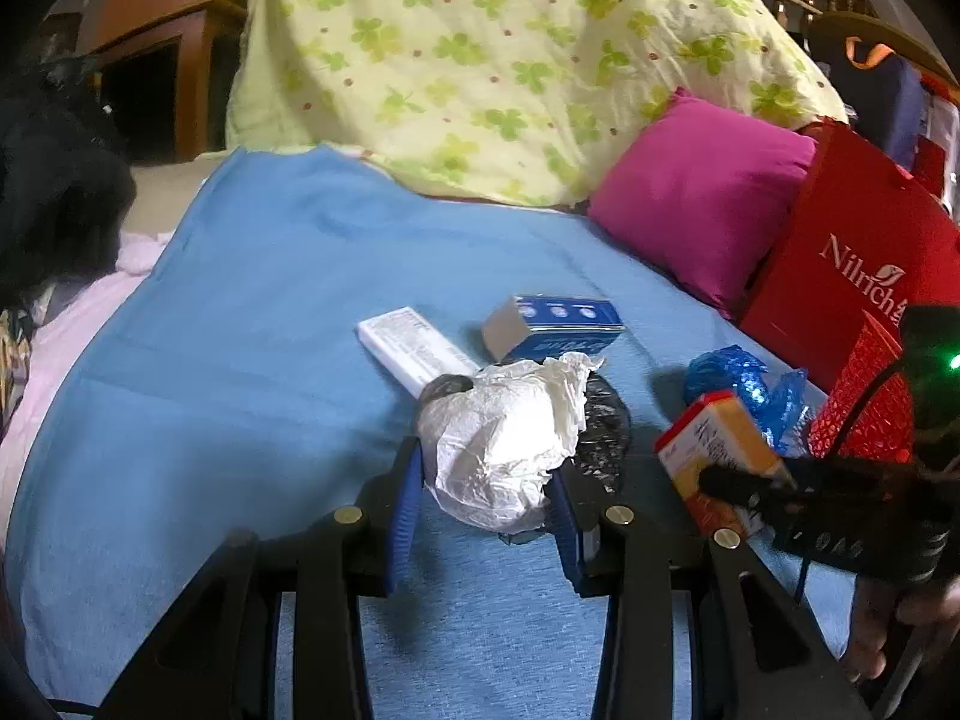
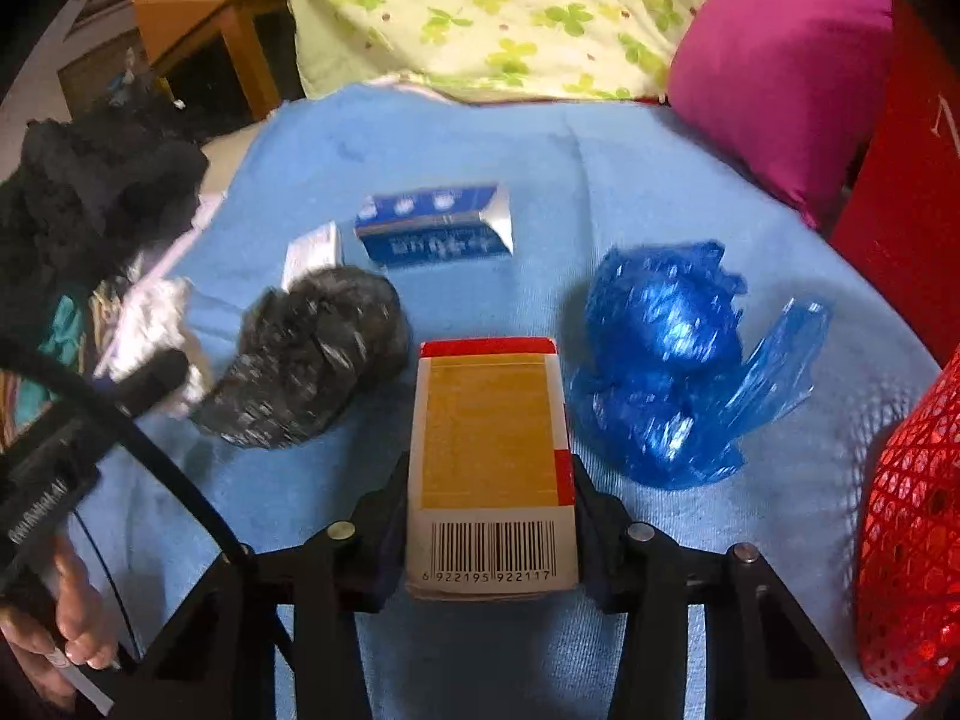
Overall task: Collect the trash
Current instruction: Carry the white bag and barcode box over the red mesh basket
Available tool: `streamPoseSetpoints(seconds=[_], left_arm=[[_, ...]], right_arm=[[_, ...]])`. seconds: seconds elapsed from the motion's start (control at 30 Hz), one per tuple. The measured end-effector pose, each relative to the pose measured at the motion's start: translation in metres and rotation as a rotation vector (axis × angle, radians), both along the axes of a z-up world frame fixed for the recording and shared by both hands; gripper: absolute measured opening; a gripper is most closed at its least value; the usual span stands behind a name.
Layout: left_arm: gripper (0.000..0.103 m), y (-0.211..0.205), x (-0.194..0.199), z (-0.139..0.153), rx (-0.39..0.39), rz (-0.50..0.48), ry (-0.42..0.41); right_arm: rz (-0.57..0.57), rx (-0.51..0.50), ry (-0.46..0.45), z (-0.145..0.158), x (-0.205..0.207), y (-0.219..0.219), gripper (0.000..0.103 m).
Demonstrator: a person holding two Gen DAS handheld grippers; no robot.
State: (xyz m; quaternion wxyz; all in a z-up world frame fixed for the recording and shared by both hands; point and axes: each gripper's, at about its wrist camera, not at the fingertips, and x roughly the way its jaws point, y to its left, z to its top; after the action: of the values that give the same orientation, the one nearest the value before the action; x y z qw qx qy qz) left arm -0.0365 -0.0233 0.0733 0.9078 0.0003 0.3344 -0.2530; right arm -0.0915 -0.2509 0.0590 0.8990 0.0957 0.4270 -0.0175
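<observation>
My left gripper [image 1: 487, 480] is shut on a crumpled white paper wad [image 1: 501, 441] over the blue blanket [image 1: 252, 312]. My right gripper [image 2: 489, 498] is shut on a yellow and red carton [image 2: 489, 450] with a barcode; the carton also shows in the left wrist view [image 1: 717, 450]. A crumpled black plastic bag [image 2: 318, 354] lies left of the carton, and shows behind the wad [image 1: 603, 426]. A blue plastic bag [image 2: 666, 360] lies to the right. A blue box [image 2: 435, 231] and a white box [image 1: 411, 348] lie further back.
A red mesh basket [image 2: 912, 540] stands at the right edge. A red paper bag [image 1: 852, 264] and a magenta pillow [image 1: 690, 204] sit behind it. A green clover quilt [image 1: 510, 60] is piled at the back. Dark clothing [image 2: 90, 204] lies at the left.
</observation>
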Motion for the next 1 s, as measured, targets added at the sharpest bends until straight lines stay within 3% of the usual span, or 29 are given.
streamPoseSetpoints(seconds=[0.43,0.6,1.0], left_arm=[[0.041,-0.013,-0.025,0.01,-0.01,-0.111,-0.078],[0.041,-0.02,-0.044,0.01,-0.02,-0.157,-0.063],[0.041,-0.094,-0.088,0.071,-0.14,-0.278,-0.074]], right_arm=[[-0.075,0.059,-0.345,0.074,-0.063,-0.028,0.049],[-0.13,0.07,-0.42,0.09,-0.086,-0.049,0.049],[-0.331,0.15,-0.587,0.119,-0.154,-0.13,0.049]])
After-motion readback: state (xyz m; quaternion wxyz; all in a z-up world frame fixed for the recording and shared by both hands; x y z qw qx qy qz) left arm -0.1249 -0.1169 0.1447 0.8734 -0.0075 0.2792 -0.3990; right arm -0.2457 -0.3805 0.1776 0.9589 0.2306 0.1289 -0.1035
